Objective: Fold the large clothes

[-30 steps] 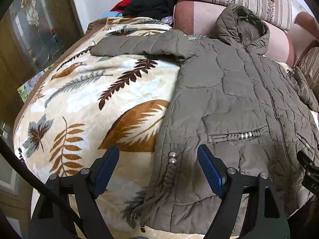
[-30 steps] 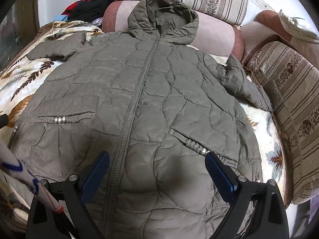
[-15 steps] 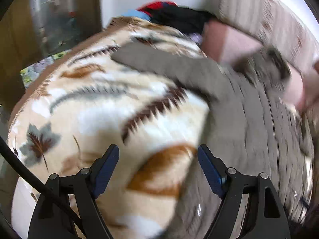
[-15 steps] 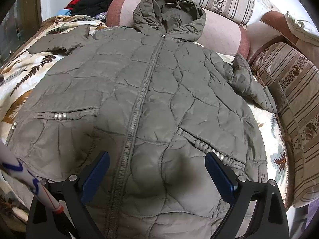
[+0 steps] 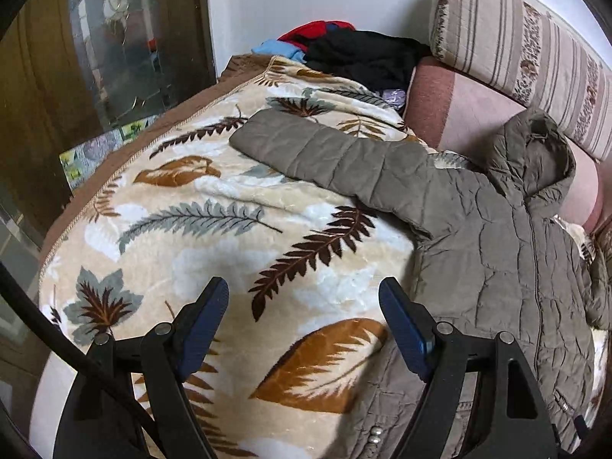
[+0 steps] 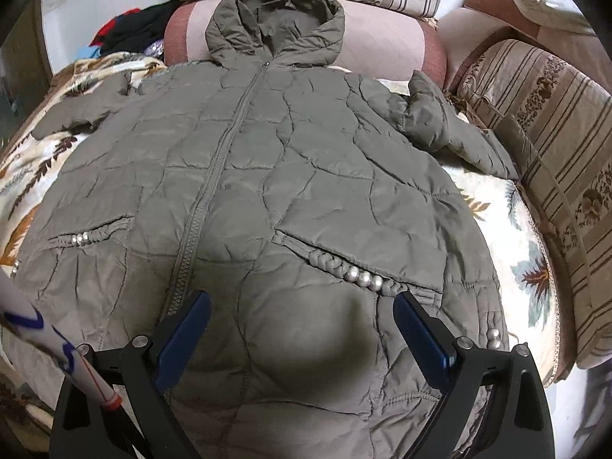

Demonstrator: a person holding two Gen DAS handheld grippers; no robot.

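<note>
A large olive quilted hooded coat (image 6: 290,176) lies face up and zipped on a leaf-patterned blanket (image 5: 214,237). Its hood (image 6: 273,26) rests against a pink cushion. One sleeve (image 5: 329,160) stretches out flat to the left, the other sleeve (image 6: 451,130) lies bent at the right. My left gripper (image 5: 304,321) is open and empty above the blanket, left of the coat body and short of the outstretched sleeve. My right gripper (image 6: 302,329) is open and empty over the coat's lower front, near the right pocket with its beads (image 6: 363,277).
Striped cushions (image 6: 543,145) line the back and right side. A pile of black, red and blue clothes (image 5: 355,53) sits at the far left corner. A wooden and glass door (image 5: 114,38) stands left of the bed. A white sleeve with blue marks (image 6: 49,340) crosses the right wrist view.
My left gripper has swung left and forward, from over the coat's lower hem to over the blanket facing the outstretched sleeve. My right gripper has moved forward and to the right over the coat.
</note>
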